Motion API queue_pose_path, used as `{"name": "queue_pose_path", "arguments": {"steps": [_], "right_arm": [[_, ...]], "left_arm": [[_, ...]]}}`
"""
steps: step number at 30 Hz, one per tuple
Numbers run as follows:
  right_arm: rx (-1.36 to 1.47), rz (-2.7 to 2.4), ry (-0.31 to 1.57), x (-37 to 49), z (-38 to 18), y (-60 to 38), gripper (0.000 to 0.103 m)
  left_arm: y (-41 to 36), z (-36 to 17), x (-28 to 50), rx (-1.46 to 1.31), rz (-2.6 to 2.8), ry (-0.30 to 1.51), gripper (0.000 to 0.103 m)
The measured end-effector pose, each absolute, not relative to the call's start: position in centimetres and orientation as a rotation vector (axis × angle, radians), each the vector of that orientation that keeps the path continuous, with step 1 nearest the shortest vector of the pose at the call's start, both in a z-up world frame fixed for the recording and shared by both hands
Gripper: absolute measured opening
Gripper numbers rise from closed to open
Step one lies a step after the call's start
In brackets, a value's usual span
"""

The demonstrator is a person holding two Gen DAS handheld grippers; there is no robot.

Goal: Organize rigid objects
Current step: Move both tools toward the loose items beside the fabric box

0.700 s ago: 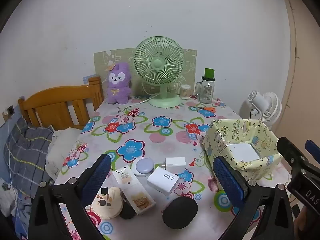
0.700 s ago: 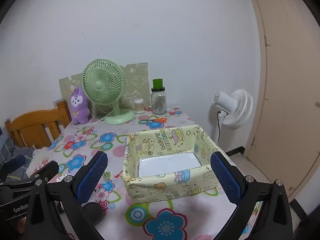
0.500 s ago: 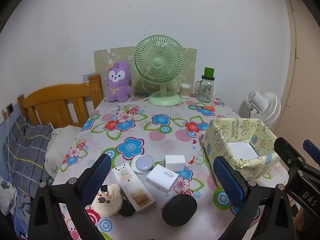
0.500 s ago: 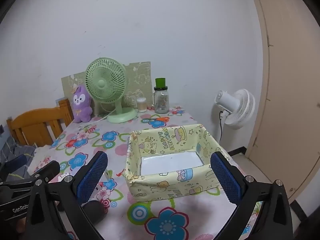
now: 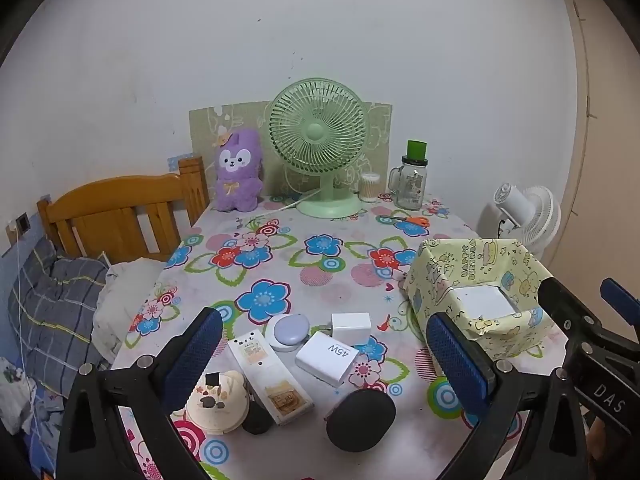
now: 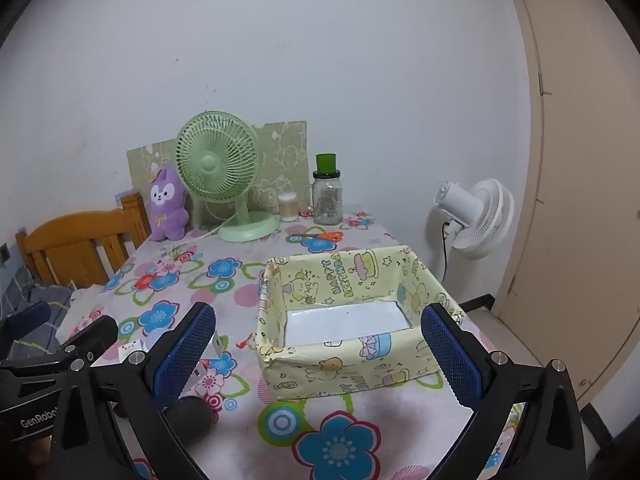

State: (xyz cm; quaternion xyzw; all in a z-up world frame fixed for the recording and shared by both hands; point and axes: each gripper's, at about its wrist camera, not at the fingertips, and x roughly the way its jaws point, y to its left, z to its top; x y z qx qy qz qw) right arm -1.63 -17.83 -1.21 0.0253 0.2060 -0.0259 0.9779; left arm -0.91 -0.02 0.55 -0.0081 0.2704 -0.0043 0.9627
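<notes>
A plain white wall (image 5: pixel 360 40) backs the room, marked with a few faint scuffs. Against it stands a table under a flowered cloth (image 5: pixel 304 264). To its left is a wooden bed headboard (image 5: pixel 120 208) with plaid bedding (image 5: pixel 52 312) heaped below. On the right, a white standing fan (image 6: pixel 476 216) sits beside a beige panel, probably a door (image 6: pixel 580 160). The light is even and dull, seemingly artificial.

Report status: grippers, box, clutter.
Left gripper open, empty. Right gripper open, empty. Box empty. Chargers, remote, black pouch loose on table. Nothing blocking.
</notes>
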Motion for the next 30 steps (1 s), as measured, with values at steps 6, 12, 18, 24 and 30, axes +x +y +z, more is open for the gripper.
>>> {"name": "queue_pose_path", "arguments": {"steps": [6, 12, 18, 24, 30], "right_arm": [[0.05, -0.05, 0.422, -1.5, -1.4, -17.9, 0.103], [0.045, -0.041, 0.442, -1.2, -1.7, -17.7, 0.103], [0.036, -0.039, 0.457, -1.0, -1.9, -17.3, 0.103], [0.032, -0.013, 0.482, -1.0, -2.4, -16.7, 0.103], [0.023, -0.006, 0.505, -1.2, -2.8, -16.5, 0.103]], "left_arm": [[0.2, 0.5, -0.7, -0.01, 0.001, 0.552, 0.103], [0.3, -0.1, -0.7, -0.007, 0.014, 0.562, 0.103], [0.4, -0.5, -1.1, -0.005, 0.026, 0.569, 0.103], [1.1, -1.1, -1.4, -0.011, 0.052, 0.59, 0.103], [1.1, -1.3, -1.9, -0.008, 0.059, 0.592, 0.103]]}}
